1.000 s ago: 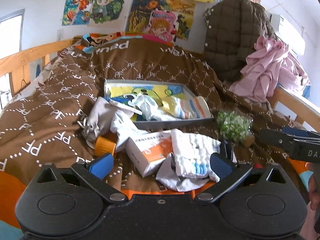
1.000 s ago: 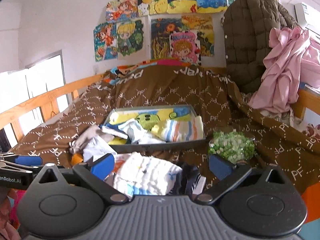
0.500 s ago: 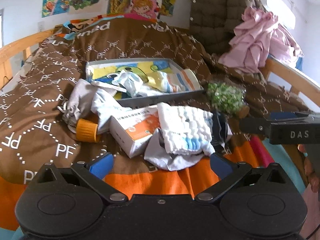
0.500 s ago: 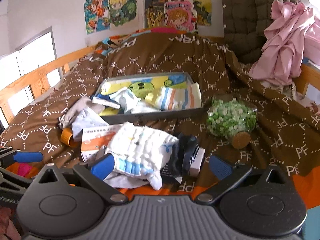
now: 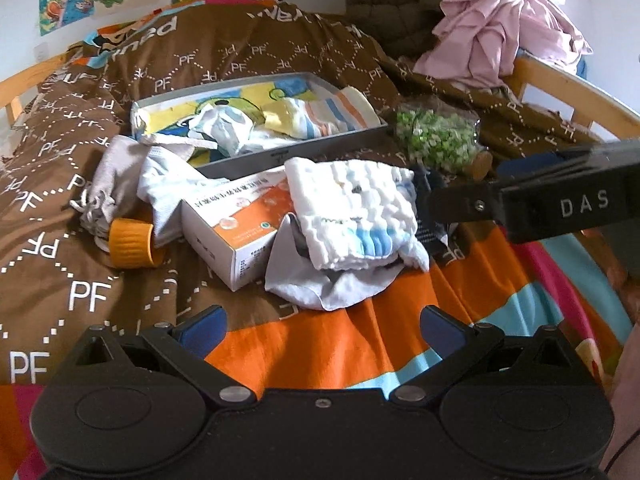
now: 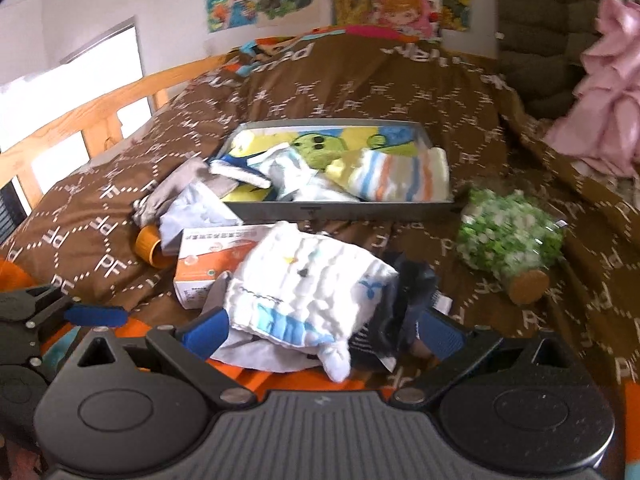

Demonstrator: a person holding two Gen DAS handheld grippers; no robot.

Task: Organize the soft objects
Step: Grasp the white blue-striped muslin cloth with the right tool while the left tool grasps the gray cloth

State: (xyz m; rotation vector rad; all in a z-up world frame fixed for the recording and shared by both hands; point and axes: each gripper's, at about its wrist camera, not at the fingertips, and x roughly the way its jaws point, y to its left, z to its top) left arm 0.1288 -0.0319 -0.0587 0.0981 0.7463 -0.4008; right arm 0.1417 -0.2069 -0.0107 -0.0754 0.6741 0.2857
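one grey tray [image 6: 336, 213], one white quilted cloth [image 6: 308, 284], one orange-white box [image 5: 236, 216].

A white quilted cloth with blue stripes [image 5: 352, 216] lies on a brown patterned bedspread [image 5: 80, 240], overlapping an orange-and-white cardboard box [image 5: 232, 232]. Farther off sits a grey tray [image 5: 296, 148] holding folded cloths. The left gripper [image 5: 322, 330] hovers near, jaws spread; the right gripper [image 5: 436, 204] reaches in from the right.

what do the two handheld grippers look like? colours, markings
Both have black housings with two round discs, angled black linkage arms and blue finger pads. In the left wrist view the right gripper shows white "DAS" lettering. Its own view shows a ribbed grey centre. No sleeves visible.
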